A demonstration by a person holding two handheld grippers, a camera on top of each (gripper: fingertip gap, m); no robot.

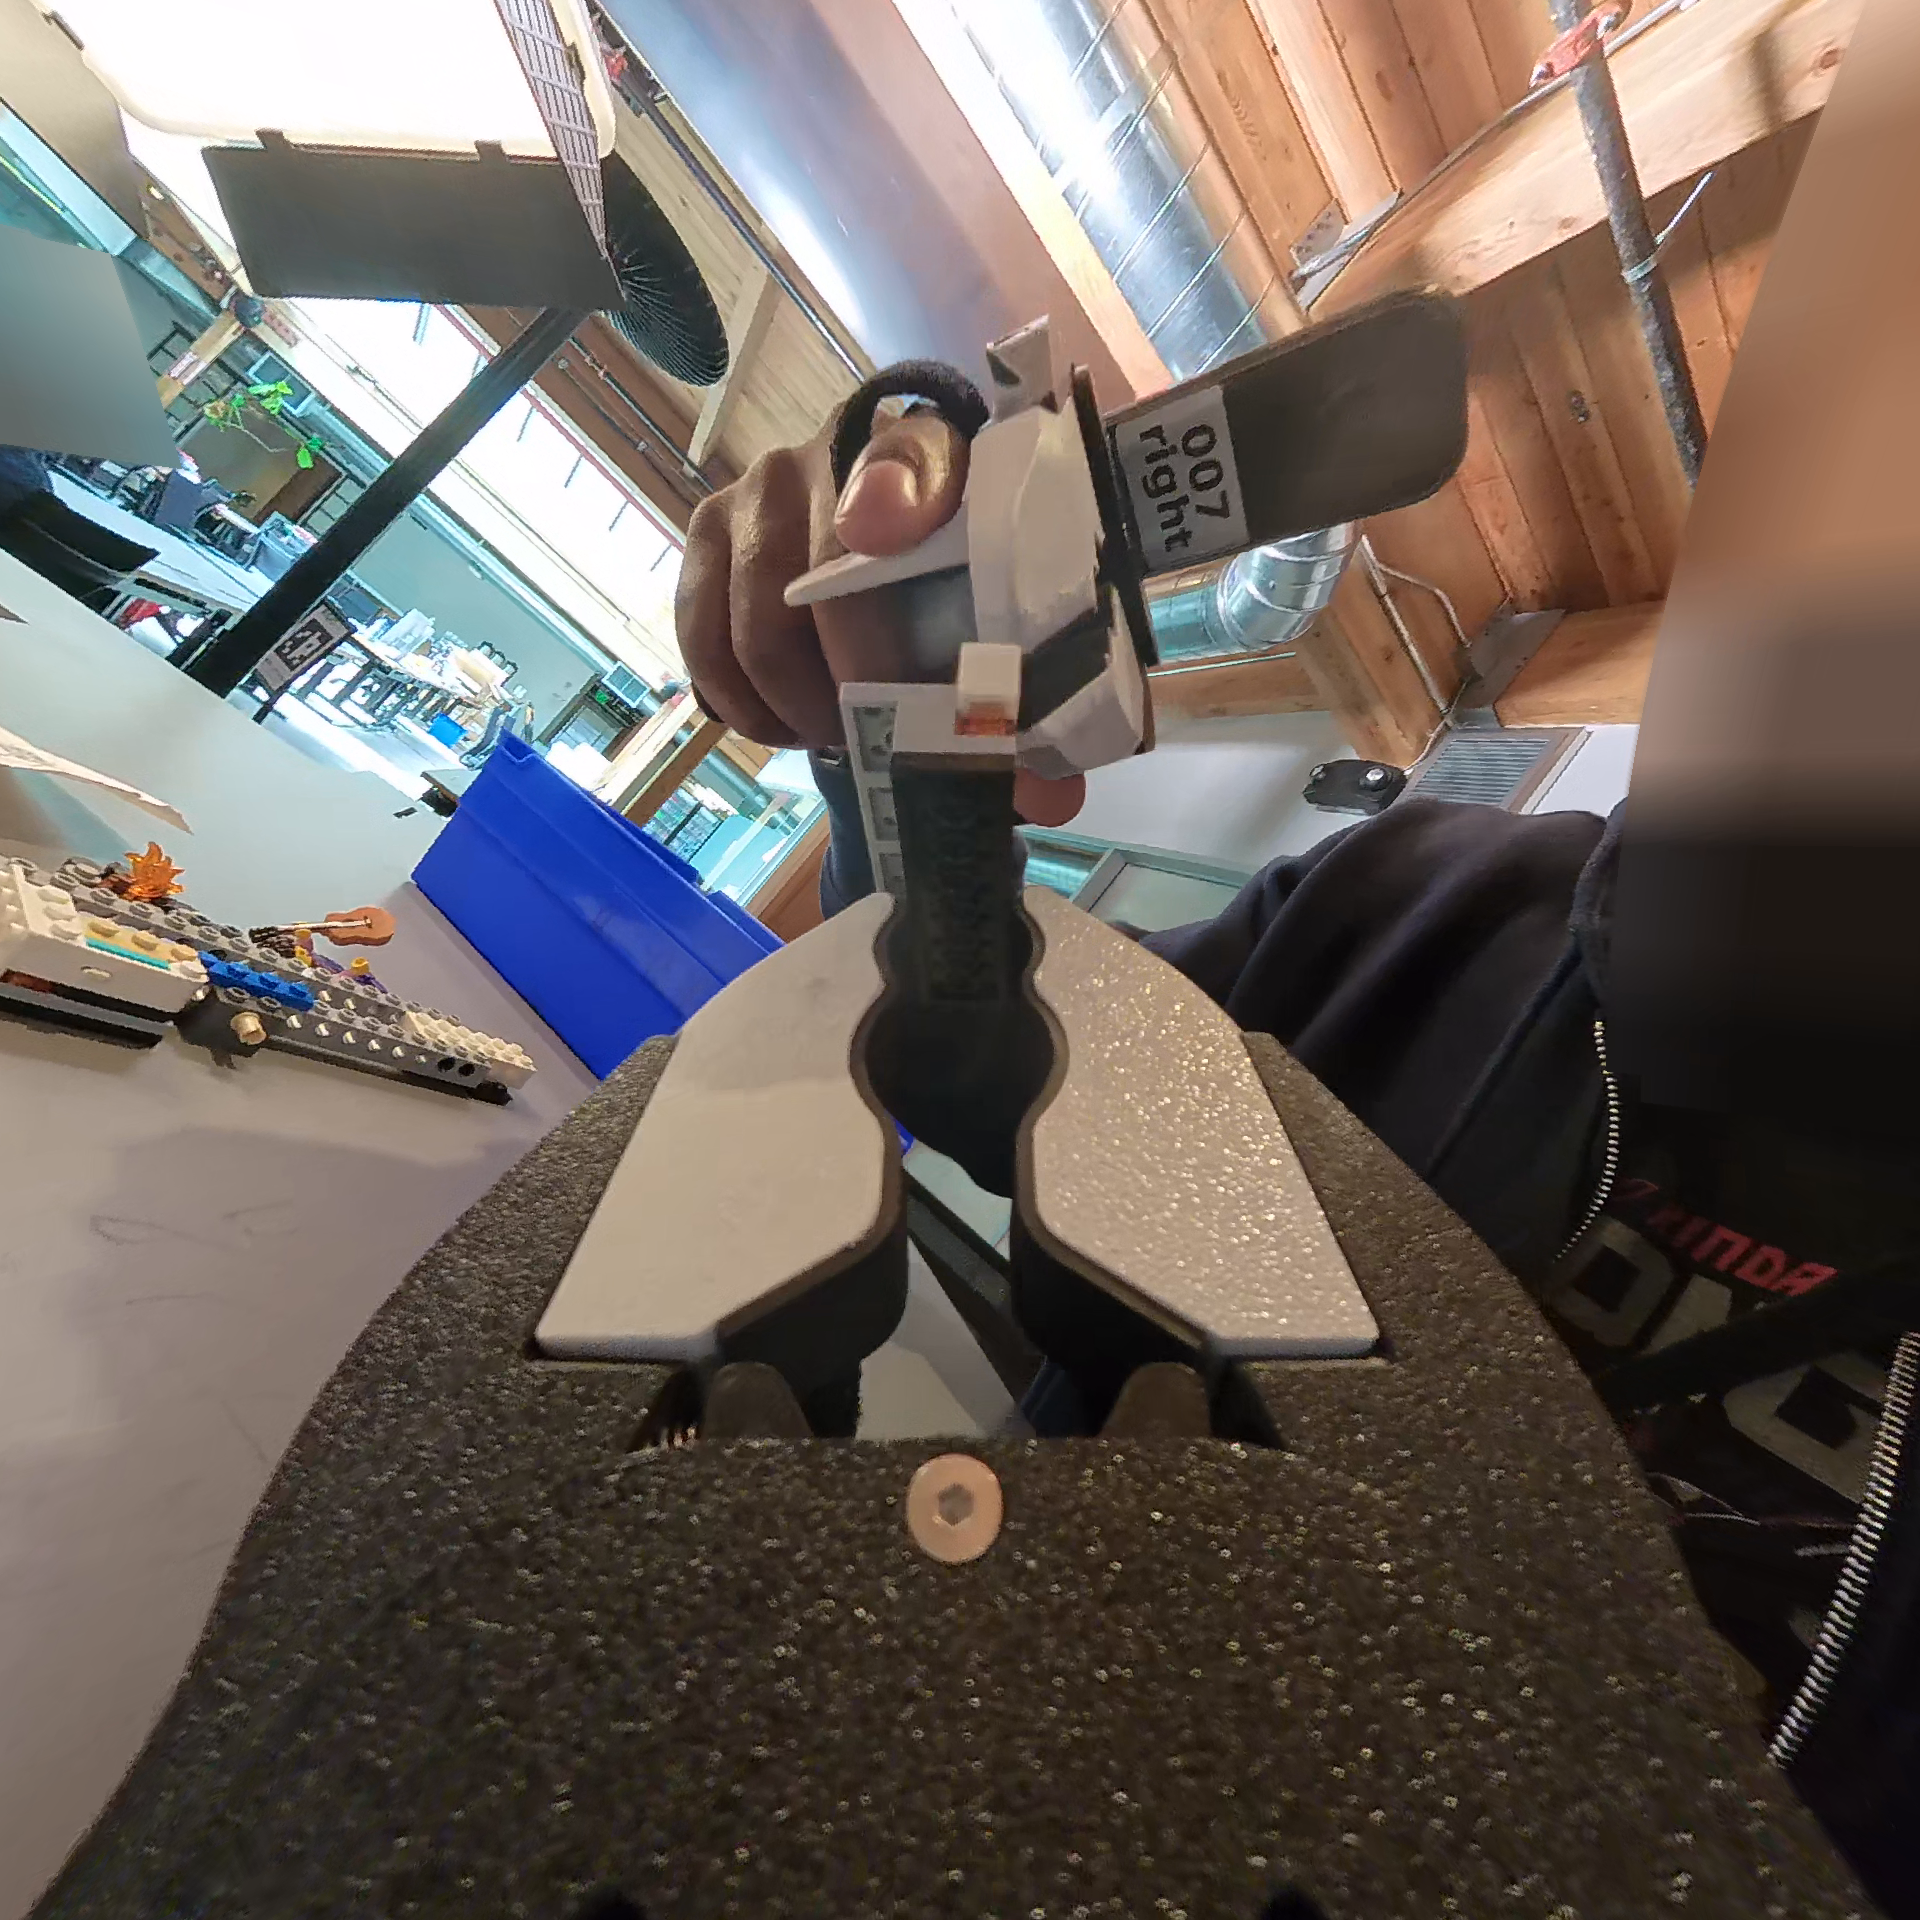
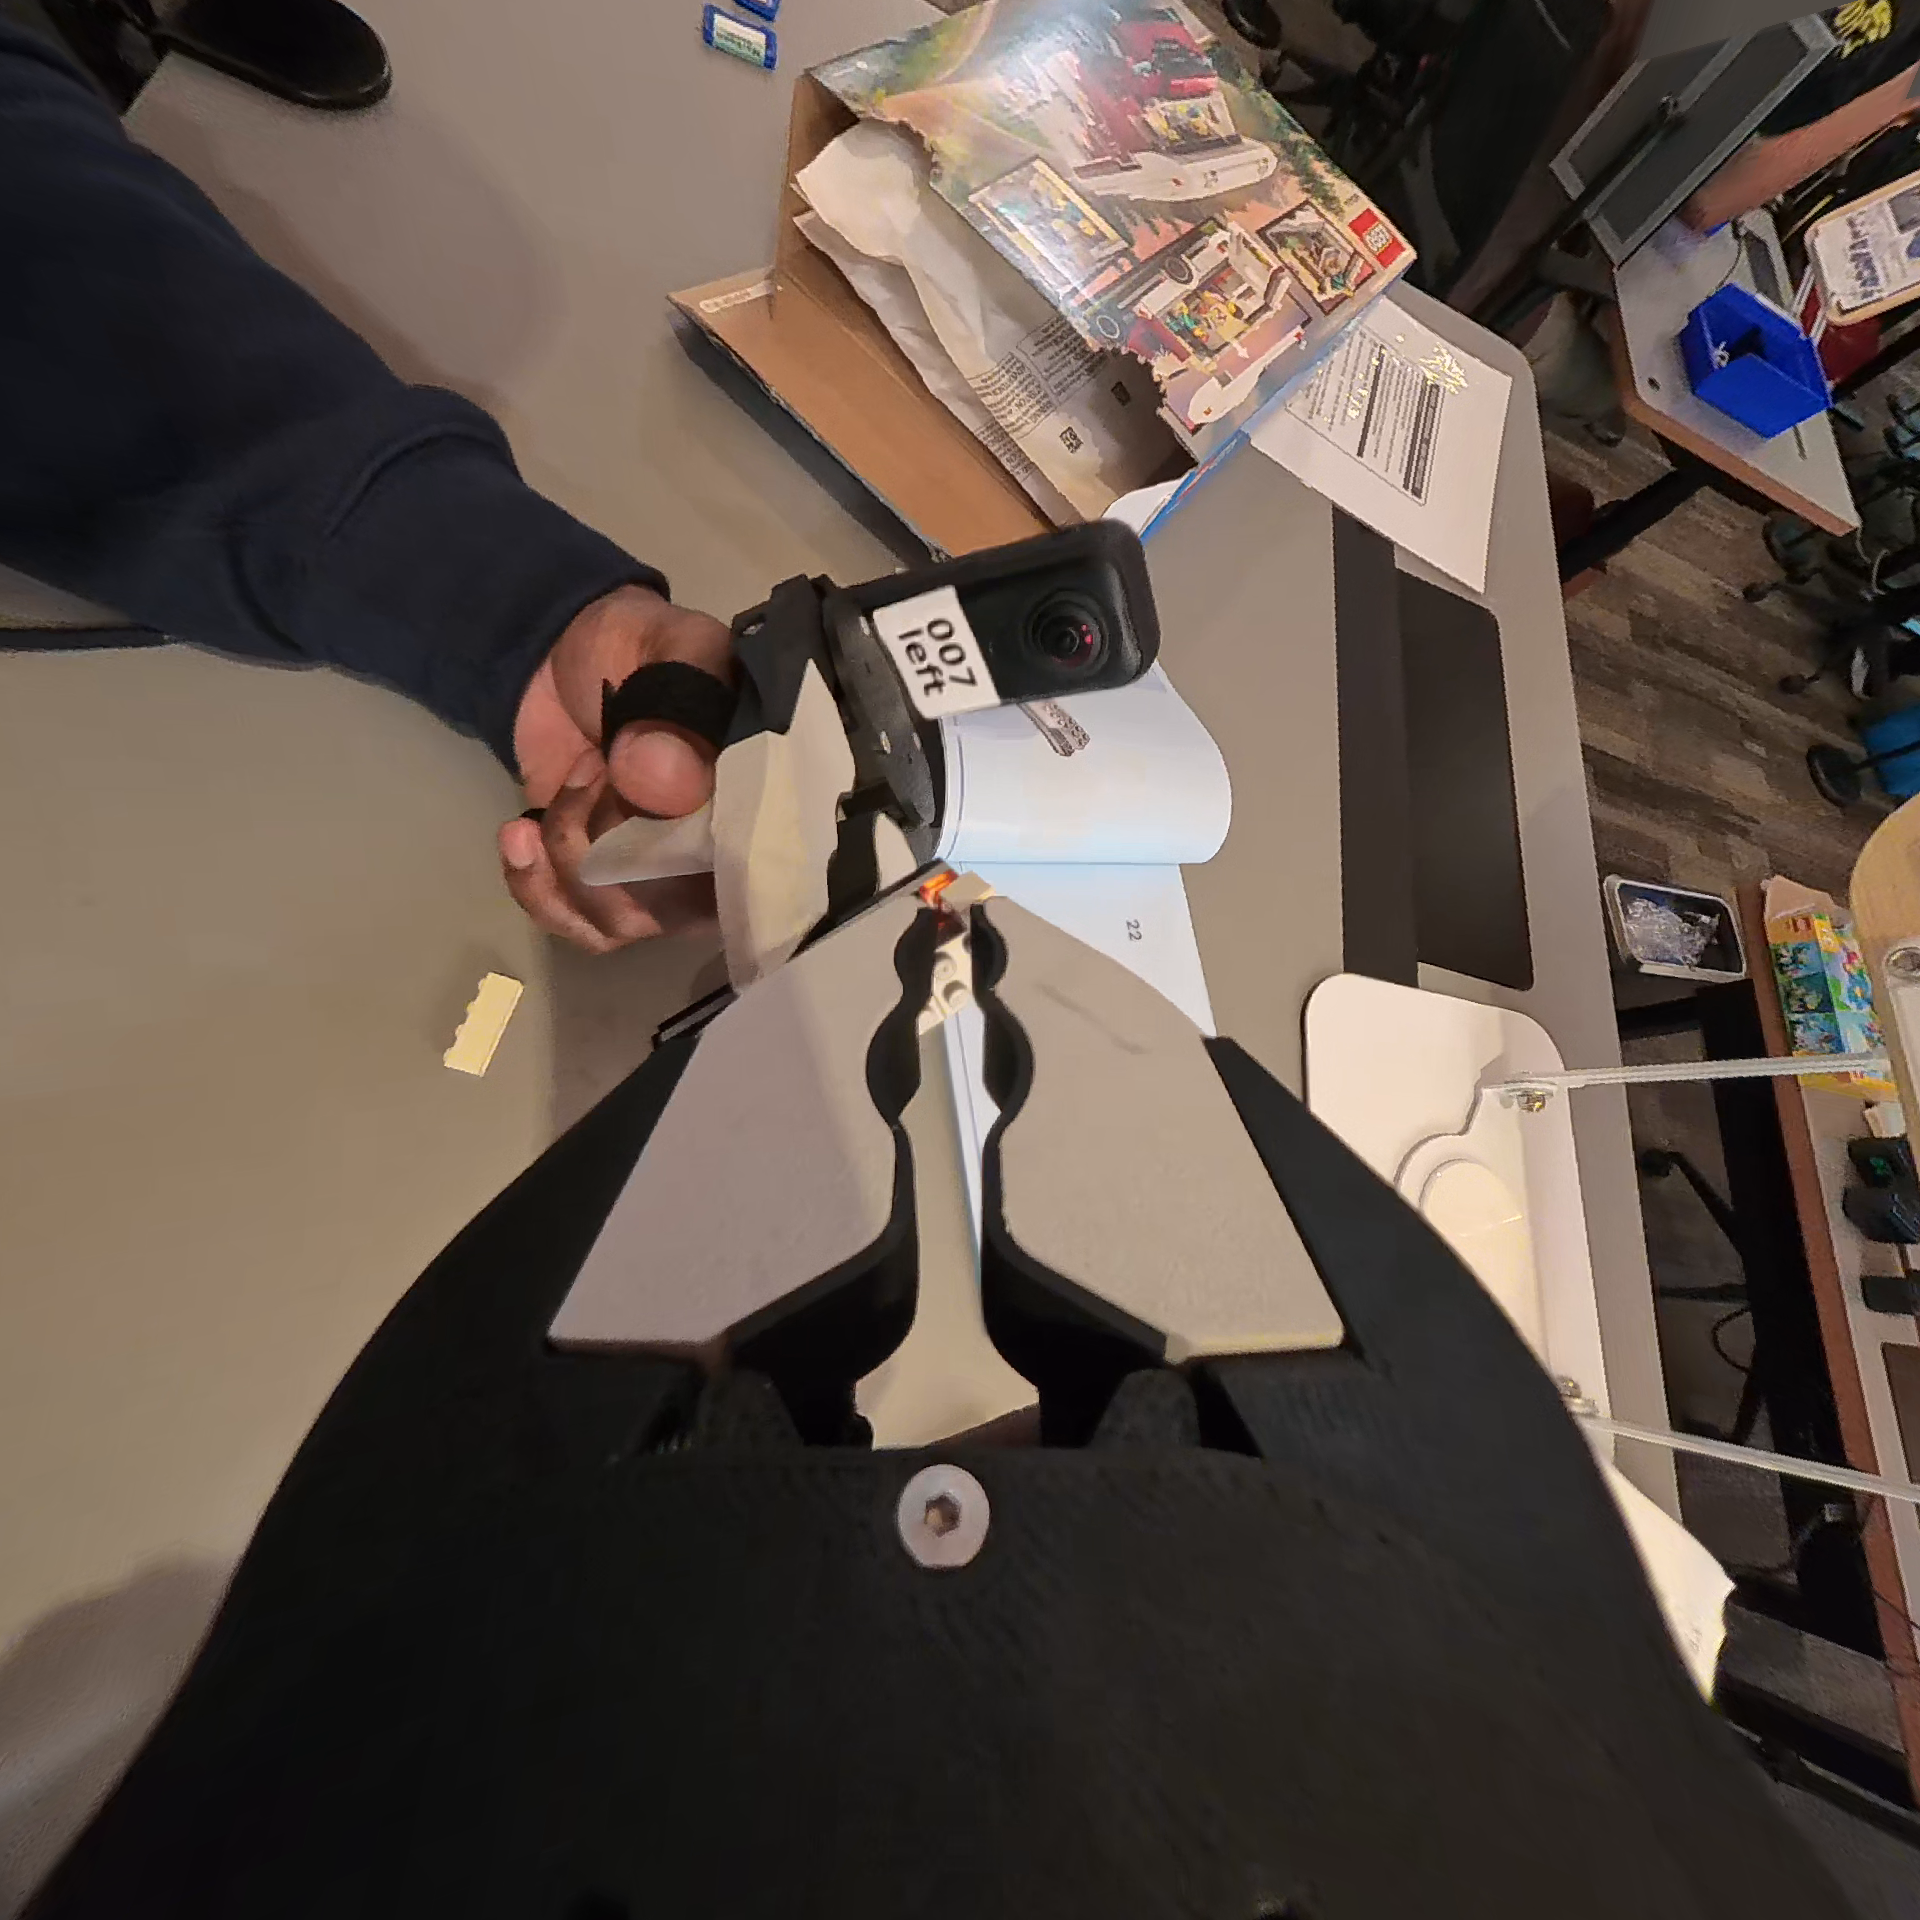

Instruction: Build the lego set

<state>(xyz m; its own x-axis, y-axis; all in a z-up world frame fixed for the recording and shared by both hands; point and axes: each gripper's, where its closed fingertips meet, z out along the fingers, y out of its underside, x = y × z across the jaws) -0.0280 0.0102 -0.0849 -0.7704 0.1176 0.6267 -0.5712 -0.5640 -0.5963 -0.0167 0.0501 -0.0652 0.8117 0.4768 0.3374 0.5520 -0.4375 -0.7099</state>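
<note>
My right gripper [image 2: 951, 940] pinches a small white brick [image 2: 948, 1000] with an orange tip – long way pointing out past the fingertips. My left gripper [image 1: 956, 940] sits narrow, touching that tip from across.

Left gripper [image 1: 956, 935], black textured body w/ grey finger plates, is held tilted upward; its fingers are closed on the black finger of the right gripper. Right gripper [image 2: 951, 935] is pointed down, jaws nearly shut, pinching a small white and orange brick piece [image 2: 948, 982]. Each handle is gripped by a hand [image 2: 603, 769], thumb under a black strap.
</note>
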